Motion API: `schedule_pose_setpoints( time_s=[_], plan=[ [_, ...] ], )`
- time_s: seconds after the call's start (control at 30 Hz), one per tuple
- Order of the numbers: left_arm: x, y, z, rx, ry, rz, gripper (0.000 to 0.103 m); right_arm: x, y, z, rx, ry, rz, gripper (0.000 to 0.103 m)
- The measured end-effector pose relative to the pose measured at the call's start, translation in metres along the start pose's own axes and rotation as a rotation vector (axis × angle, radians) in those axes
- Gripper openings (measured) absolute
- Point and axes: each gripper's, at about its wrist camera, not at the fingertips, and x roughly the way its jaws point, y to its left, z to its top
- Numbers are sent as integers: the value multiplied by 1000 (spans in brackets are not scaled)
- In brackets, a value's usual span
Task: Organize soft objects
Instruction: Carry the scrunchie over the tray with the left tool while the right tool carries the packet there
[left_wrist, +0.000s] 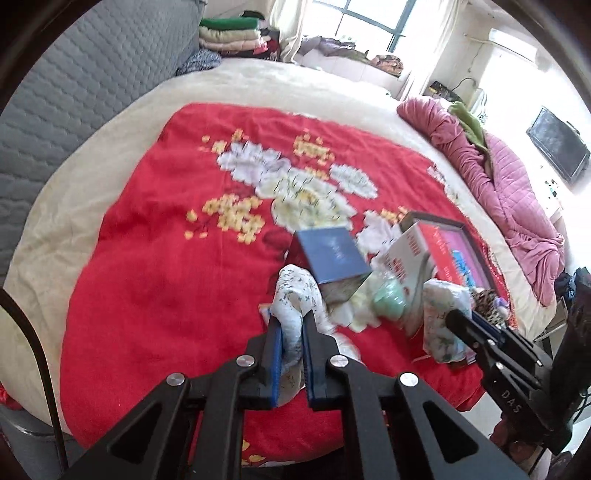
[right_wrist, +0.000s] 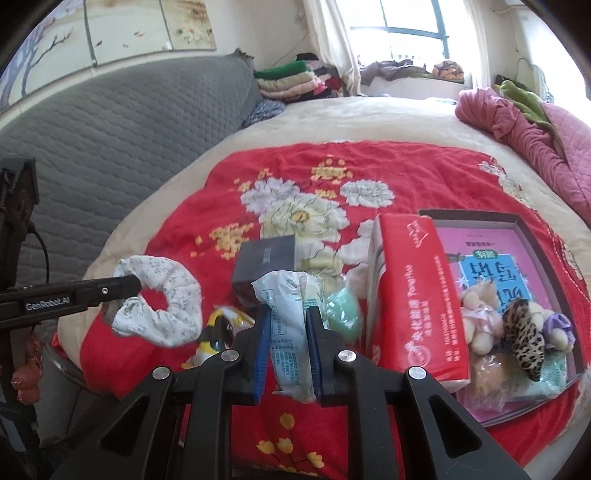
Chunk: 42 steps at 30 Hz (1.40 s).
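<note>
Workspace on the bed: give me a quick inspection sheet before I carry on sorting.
Surface: red floral blanket over a cream bed cover.
Job's things: white floral scrunchie and tissue packet both gripped; plush toys and leopard scrunchie in the tray.
Clutter: red tissue box, dark blue box, green soft lump, yellow wrapper.
Grippers: left gripper shut on the scrunchie; right gripper shut on the packet.
Cables: black lead at left edge.
Surroundings: grey headboard, folded clothes, pink quilt, window.
</note>
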Motion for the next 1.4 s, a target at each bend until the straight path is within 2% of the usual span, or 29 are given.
schedule_pose_setpoints(
  time_s=[0.43,0.67,1.07,1.4],
  plan=[
    [-26,-70,24,110,-64,-55,10,-42,-33,18,101,-112,-7,19],
    [-29,-120,37,189,-79,-98,10,-78,-69,25,179,-191,-44,19],
    [9,-216,27,300,-7,-209,10,-134,-172,1,395,-293,-185,19],
    [39,-280,12,411,33,-262,10,-156,-217,-21,484,-324,-241,19]
  ],
)
